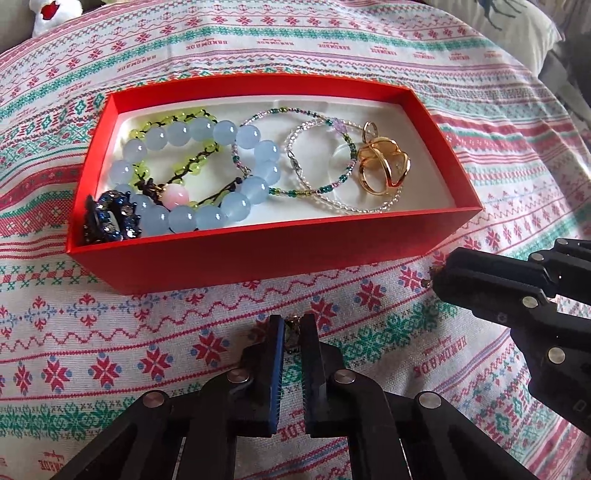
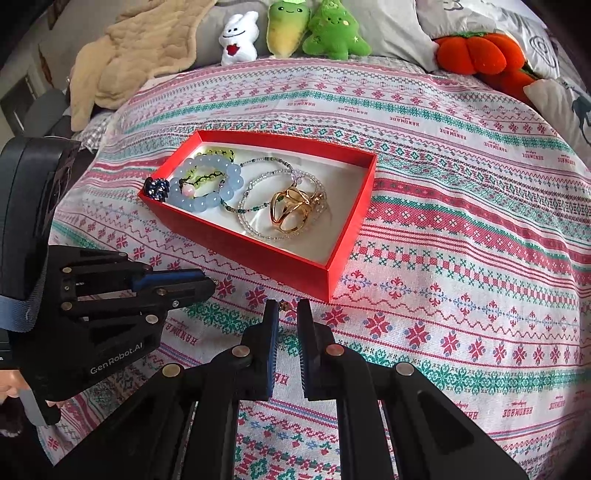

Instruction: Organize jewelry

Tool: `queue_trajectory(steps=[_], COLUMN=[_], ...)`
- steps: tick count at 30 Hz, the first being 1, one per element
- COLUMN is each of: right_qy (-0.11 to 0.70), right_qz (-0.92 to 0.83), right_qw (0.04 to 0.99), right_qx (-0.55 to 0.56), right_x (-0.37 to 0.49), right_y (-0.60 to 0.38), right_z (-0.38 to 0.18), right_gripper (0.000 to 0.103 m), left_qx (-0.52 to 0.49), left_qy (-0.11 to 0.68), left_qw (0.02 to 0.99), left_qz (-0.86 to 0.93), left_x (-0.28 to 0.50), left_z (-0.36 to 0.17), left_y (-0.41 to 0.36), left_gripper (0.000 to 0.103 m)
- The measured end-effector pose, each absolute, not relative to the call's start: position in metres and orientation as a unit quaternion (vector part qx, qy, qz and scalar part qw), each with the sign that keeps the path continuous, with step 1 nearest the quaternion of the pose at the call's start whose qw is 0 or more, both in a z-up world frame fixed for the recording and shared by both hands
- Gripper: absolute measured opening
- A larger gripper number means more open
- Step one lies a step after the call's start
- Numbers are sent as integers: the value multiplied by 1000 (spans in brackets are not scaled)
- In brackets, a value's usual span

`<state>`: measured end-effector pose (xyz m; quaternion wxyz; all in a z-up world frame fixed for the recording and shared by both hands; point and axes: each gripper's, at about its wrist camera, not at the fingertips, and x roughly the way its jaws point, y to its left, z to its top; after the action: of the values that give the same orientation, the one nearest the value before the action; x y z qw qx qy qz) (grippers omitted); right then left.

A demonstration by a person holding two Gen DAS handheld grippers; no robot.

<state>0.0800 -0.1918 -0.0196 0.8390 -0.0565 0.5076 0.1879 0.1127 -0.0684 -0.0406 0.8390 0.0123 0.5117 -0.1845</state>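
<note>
A red box with a white lining sits on the patterned cloth; it also shows in the right wrist view. In it lie a blue bead bracelet, a green bead bracelet, thin seed-bead bracelets, a gold ring piece and a dark blue ornament. My left gripper is shut on a small dark jewelry piece in front of the box. My right gripper is nearly shut around a small gold-brown piece; it shows at the right in the left wrist view.
The bed is covered with a red, green and white patterned cloth. Plush toys, an orange plush, pillows and a beige blanket lie at the far edge.
</note>
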Motion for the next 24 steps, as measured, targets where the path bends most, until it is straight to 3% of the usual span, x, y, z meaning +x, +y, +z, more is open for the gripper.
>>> queue_trajectory(steps=[24], right_qy=[475], right_qz=[193], right_qw=[858], right_qx=[-16], right_x=[83], right_y=[-192], right_z=[19], right_gripper=[10], left_qx=[-56], left_qy=[454], left_qw=[872], left_qz=[-172], left_x=[105], left_z=[20], left_y=[-23], left_gripper=[2])
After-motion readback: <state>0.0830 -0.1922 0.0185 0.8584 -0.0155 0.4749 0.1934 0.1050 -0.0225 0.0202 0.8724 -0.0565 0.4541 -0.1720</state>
